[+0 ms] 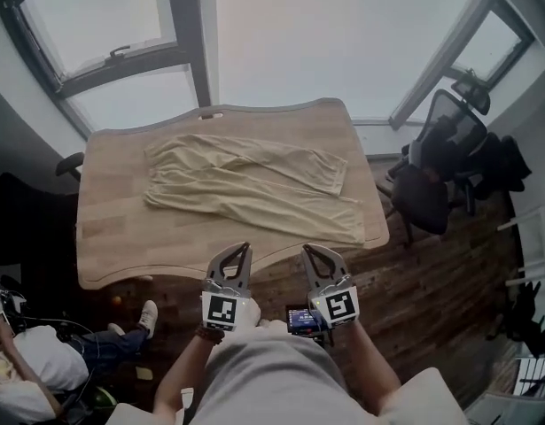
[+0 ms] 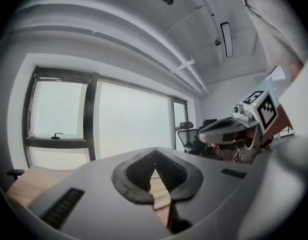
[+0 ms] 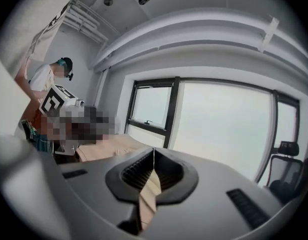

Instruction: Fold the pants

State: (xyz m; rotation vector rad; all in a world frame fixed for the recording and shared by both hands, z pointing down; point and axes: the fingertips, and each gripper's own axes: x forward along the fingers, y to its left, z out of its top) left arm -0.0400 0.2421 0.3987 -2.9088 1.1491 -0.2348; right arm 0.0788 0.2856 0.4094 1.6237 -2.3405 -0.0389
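Beige pants (image 1: 245,184) lie spread flat across the wooden table (image 1: 112,237), their legs running towards the right; in the right gripper view they show as a beige strip (image 3: 113,146). Both grippers hang side by side in front of the table's near edge, close to my body and apart from the cloth. My left gripper (image 1: 240,251) is shut with nothing in it, its tips meeting (image 2: 154,165) in its own view. The right gripper (image 1: 309,251) is also shut and empty, its jaws closed to a thin line (image 3: 154,151).
A black office chair (image 1: 440,166) draped with dark clothing stands right of the table. Large windows (image 1: 343,34) run behind the far edge. A person (image 1: 42,361) sits low at the left on the wood floor. A small device (image 1: 303,319) shows between my hands.
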